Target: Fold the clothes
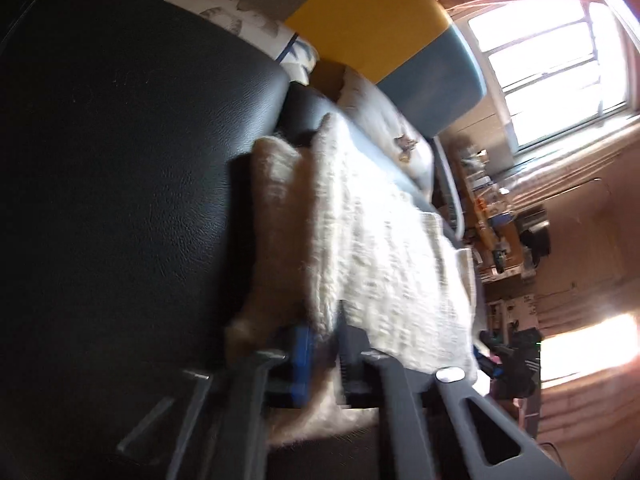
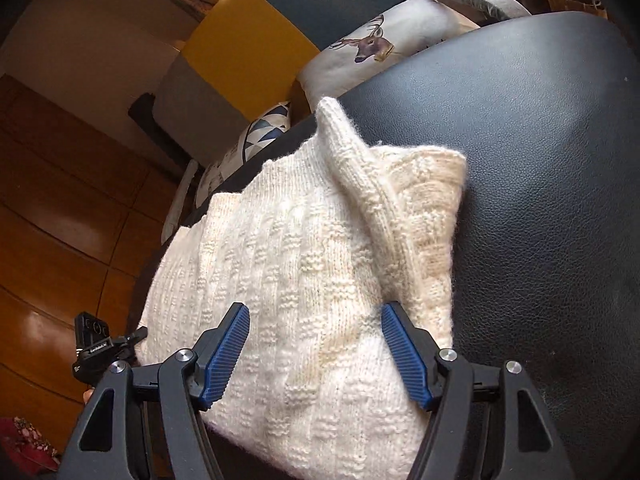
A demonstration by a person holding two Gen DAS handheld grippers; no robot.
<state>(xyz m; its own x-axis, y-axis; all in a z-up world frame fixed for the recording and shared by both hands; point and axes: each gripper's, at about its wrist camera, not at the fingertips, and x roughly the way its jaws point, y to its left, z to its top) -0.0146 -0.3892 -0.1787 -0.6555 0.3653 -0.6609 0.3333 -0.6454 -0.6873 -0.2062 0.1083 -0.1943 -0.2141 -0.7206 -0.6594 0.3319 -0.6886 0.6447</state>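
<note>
Right wrist view: one cream knit sweater (image 2: pixel 304 264) lies folded on a black leather seat (image 2: pixel 552 168), and the right gripper (image 2: pixel 316 350) hangs over its near edge with its two blue-padded fingers (image 2: pixel 226 356) spread wide, one on each side of the knit, gripping nothing. One ribbed fold of the sweater stands up in a peak toward the far end, and a second corner sticks out beside it. Behind the seat I count two cushions: one with a deer (image 2: pixel 372 46) printed on it, one with a blue and white pattern (image 2: pixel 264 136). A small black camera unit (image 2: pixel 96 344) shows at the lower left, near the sweater's edge.

The left wrist view is tilted and blurred. There the sweater (image 1: pixel 380 248) runs away from the left gripper (image 1: pixel 324 356), whose fingers stand close together with a fold of knit between them; it looks pinched on the cloth. The seat (image 1: pixel 120 200) fills the left of that view. One window (image 1: pixel 552 76) glares bright at the upper right, and one yellow and blue chair back (image 1: pixel 380 28) rises past the sweater.
</note>
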